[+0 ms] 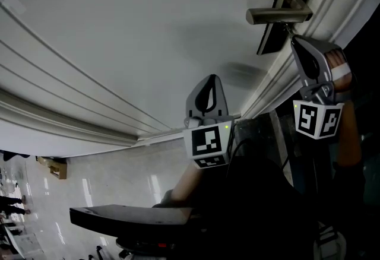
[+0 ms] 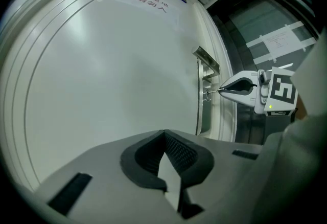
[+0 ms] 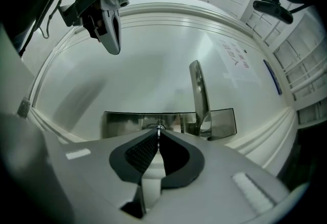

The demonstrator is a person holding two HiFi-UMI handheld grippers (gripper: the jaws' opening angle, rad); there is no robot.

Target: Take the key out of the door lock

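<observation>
The door handle (image 1: 279, 14) sticks out from a dark metal lock plate (image 1: 274, 39) on the white door (image 1: 148, 27). Just under the handle, my right gripper (image 1: 293, 39) has its tips at the plate. In the right gripper view its jaws are shut on the key (image 3: 159, 130), a thin metal blade that runs into the lock plate (image 3: 122, 123) left of the handle (image 3: 198, 92). The left gripper view shows the key (image 2: 212, 91) bridging the right gripper (image 2: 223, 90) and the plate (image 2: 200, 100). My left gripper (image 1: 207, 88) hangs shut and empty before the bare door panel, left of the lock.
The door frame mouldings (image 1: 279, 78) run beside the lock, with a dark glass panel (image 2: 265, 28) beyond. A paper notice (image 3: 236, 59) is stuck higher on the door. A shiny tiled floor (image 1: 107, 184) lies below, and a dark object (image 1: 130, 217) juts out near my body.
</observation>
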